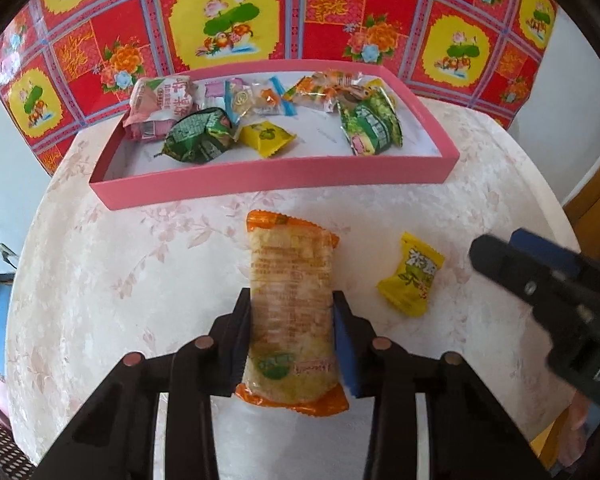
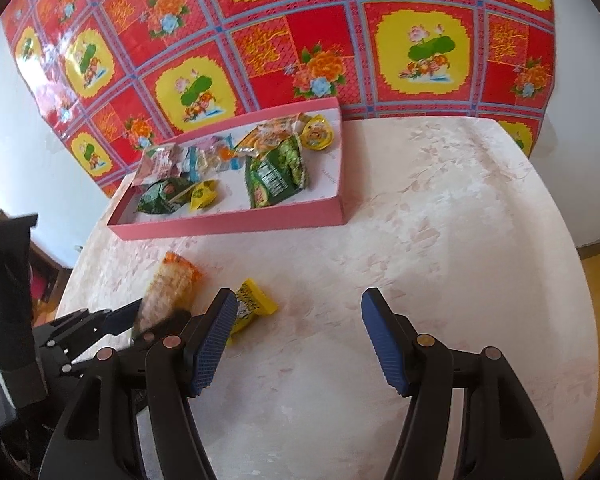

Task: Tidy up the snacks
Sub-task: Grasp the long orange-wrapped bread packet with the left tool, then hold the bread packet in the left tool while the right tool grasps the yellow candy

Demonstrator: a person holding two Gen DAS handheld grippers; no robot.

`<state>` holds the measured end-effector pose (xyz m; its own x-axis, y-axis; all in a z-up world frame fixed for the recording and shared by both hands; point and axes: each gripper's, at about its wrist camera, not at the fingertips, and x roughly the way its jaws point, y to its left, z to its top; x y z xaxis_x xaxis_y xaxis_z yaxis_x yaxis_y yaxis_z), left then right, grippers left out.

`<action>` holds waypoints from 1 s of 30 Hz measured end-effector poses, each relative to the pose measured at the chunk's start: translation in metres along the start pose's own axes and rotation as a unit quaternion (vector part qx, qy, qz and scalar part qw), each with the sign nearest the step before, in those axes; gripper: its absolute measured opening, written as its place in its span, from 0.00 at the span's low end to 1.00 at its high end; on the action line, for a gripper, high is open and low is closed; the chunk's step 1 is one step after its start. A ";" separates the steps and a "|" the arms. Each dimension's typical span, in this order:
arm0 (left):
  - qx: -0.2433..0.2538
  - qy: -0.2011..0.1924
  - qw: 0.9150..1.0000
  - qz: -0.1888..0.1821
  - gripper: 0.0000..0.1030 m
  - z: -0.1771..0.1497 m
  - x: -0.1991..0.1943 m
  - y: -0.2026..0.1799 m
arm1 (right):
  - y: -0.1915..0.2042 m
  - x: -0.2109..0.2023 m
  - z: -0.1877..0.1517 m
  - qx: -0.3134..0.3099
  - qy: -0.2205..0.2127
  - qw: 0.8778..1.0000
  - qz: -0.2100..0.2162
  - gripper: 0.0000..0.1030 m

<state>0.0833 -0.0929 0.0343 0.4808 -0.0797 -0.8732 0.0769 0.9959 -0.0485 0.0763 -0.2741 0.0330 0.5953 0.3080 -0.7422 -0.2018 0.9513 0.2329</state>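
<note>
A long orange cracker packet (image 1: 290, 280) lies on the pale table, and my left gripper (image 1: 292, 300) is shut on it, both pads pressed against its sides. To its right rests a small yellow candy (image 1: 412, 276). In the right wrist view my right gripper (image 2: 299, 298) stands open over bare table, nothing between its fingers, with the yellow candy (image 2: 256, 302) just outside its left finger. Further left there, the orange packet (image 2: 168, 292) sits in the left gripper's black fingers (image 2: 120, 318). Behind it all, the pink tray (image 1: 268, 184) holds several wrapped snacks.
The floral tablecloth (image 2: 440, 220) covers a rounded table whose edge curves down on both sides. A red and yellow patterned sheet (image 2: 300, 20) hangs on the wall right behind the tray (image 2: 236, 222). In the left wrist view the right gripper's body (image 1: 540, 276) enters from the right.
</note>
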 end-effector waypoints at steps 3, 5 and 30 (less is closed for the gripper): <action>-0.011 -0.003 1.000 -0.004 0.37 0.001 -0.003 0.009 | 0.009 0.005 -0.002 -0.011 0.008 1.000 0.002 0.64; -0.020 -0.010 1.000 -0.004 0.37 0.001 -0.007 0.017 | 0.016 0.009 -0.004 -0.021 0.014 1.000 0.005 0.64; -0.088 -0.024 0.996 -0.007 0.37 -0.012 -0.006 0.073 | 0.047 0.034 -0.011 -0.054 0.034 0.998 -0.021 0.56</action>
<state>0.0754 -0.0194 0.0305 0.5220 -0.0911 -0.8480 -0.0691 0.9865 -0.1485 0.0789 -0.2187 0.0120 0.5509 0.2639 -0.7918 -0.2629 0.9553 0.1355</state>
